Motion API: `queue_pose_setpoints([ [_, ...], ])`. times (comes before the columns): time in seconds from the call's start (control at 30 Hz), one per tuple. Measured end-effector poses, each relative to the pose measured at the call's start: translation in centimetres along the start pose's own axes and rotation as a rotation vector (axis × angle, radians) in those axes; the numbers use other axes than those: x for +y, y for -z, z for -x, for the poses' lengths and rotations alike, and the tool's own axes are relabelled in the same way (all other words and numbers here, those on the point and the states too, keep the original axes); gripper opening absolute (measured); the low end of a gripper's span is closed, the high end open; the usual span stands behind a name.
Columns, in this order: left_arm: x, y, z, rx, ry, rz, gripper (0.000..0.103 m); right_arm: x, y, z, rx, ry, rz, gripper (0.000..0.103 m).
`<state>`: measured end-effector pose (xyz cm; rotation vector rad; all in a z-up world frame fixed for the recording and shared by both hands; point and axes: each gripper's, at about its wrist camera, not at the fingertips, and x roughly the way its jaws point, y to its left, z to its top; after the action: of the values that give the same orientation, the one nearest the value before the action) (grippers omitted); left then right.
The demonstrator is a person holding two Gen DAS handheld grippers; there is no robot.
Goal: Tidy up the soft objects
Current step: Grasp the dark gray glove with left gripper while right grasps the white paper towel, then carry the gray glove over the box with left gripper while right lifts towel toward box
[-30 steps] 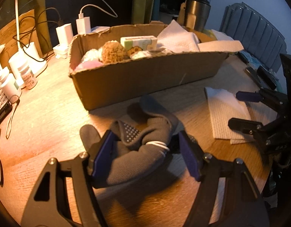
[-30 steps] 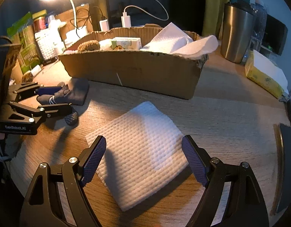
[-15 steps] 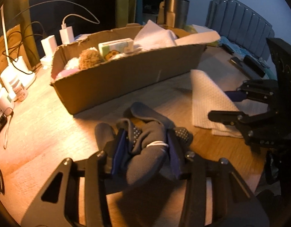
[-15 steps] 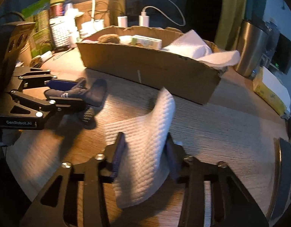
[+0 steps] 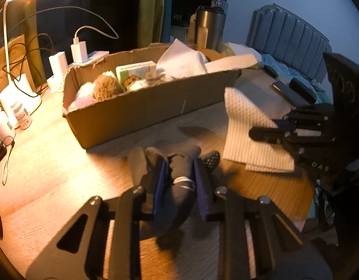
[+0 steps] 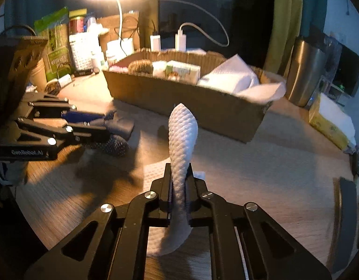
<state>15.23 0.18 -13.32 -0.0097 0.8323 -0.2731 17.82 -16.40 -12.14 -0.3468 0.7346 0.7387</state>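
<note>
Left wrist: left tool (image 5: 179, 182) pinches sock (image 5: 181, 186) | right tool (image 6: 179, 184) pinches paper towel (image 6: 182, 140)

— What stands ahead of our left jaws?
— The cardboard box (image 5: 142, 107), its long wall running across our way; beyond the jaws and before that wall we have a strip of bare tabletop (image 5: 114, 163).
— And to the right of them?
— The paper towel (image 5: 247, 126) and the right gripper (image 5: 263, 133) just beyond it, so little room there. To the left the tabletop lies open until the white bottles (image 5: 18, 114).
— Ahead of our right jaws?
— The raised fold of towel, then the same box (image 6: 202, 107). Left of them the left gripper (image 6: 104, 122) blocks us; right of them the tabletop is open up to the steel tumbler (image 6: 305, 72) and the yellow packet (image 6: 328, 126).
</note>
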Motion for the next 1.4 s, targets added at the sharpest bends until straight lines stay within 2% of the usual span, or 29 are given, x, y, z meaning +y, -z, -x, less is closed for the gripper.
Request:
queue_pose_setpoints([
  [0.27, 0.2, -0.4, 1.0, -0.030, 0.025, 0.034, 0.024, -0.9, -1.2, 2.1, -0.065, 0.025, -0.007, 0.009],
  [0.67, 0.7, -2.6, 4.0, -0.136, 0.045, 0.069, 0.024, -1.6, -3.6, 4.4, -0.150, 0.044, 0.007, 0.009],
  [0.93, 1.0, -4.7, 5.2, -0.199, 0.038, 0.063, 0.025, -2.4, -5.3, 4.8, -0.196, 0.042, 0.009, 0.009],
  [1.4, 1.4, -8.0, 4.5, -0.240, 0.014, 0.088, 0.025, -4.2, -8.6, 3.7, -0.247, 0.032, 0.035, 0.009],
])
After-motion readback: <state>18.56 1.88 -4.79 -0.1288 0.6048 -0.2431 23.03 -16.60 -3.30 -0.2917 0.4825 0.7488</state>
